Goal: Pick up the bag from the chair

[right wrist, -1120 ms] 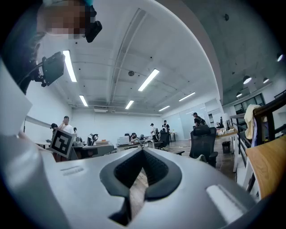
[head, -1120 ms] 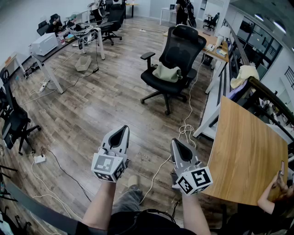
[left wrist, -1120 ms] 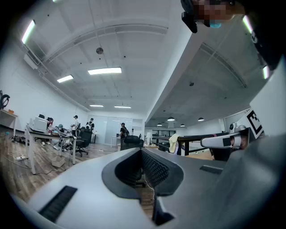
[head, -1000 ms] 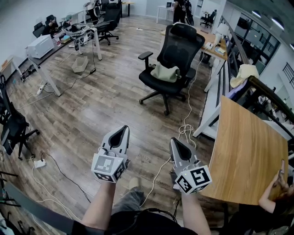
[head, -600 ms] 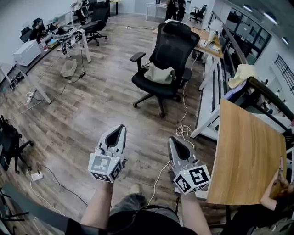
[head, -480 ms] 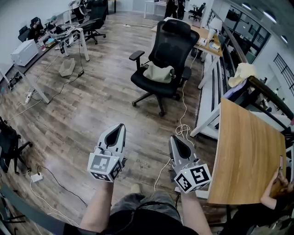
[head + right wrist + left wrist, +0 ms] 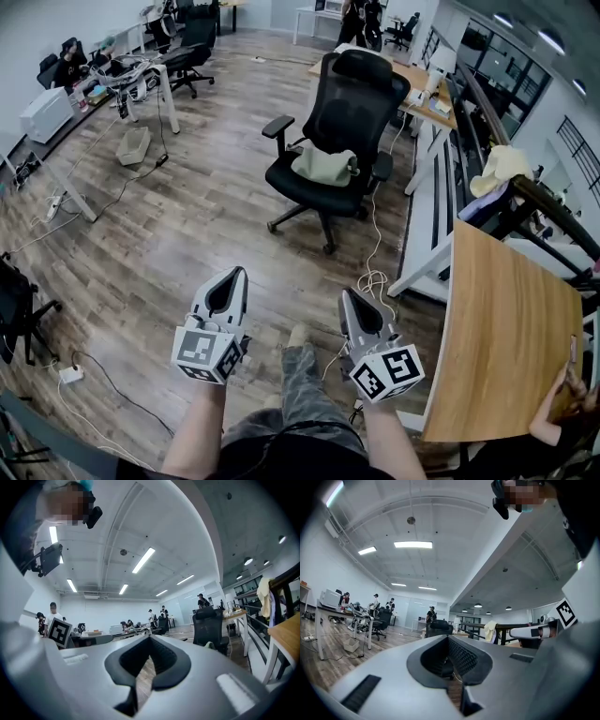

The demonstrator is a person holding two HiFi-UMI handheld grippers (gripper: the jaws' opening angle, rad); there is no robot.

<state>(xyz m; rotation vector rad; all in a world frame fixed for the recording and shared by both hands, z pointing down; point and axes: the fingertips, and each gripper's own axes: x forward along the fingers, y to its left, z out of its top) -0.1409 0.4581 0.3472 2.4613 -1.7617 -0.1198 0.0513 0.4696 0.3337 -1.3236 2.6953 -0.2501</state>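
Beneath both tongs and running far ahead, a plank wood floor point(image 7: 187, 216); just right of the right tongs point(image 7: 349, 298), a pale wooden tabletop point(image 7: 497, 328), with a person's hand point(image 7: 565, 380) at its far right edge; far ahead and to the left of the left tongs point(image 7: 234, 274), white desks point(image 7: 141, 75) with people seated at them.

Well ahead of both tongs, roughly on the line between them and a little toward the right pair, a black mesh office chair point(image 7: 354, 98) on a star base with castors, back upright, seat facing roughly toward the tongs; seen small in the right gripper view, to the right of the closed tips.

Held low and side by side, pointing forward toward the chair, the two tongs, each with a marker cube at its rear; both closed tip to tip, ribbed pads meeting at the front with a teardrop gap behind, nothing gripped in either.

On the chair seat, against the backrest, a soft pale beige bag point(image 7: 323, 166); well apart from both tongs, touched by neither.

On the floor between the right tongs and the chair, a white cable point(image 7: 375, 267), loosely coiled just ahead of the right pair.
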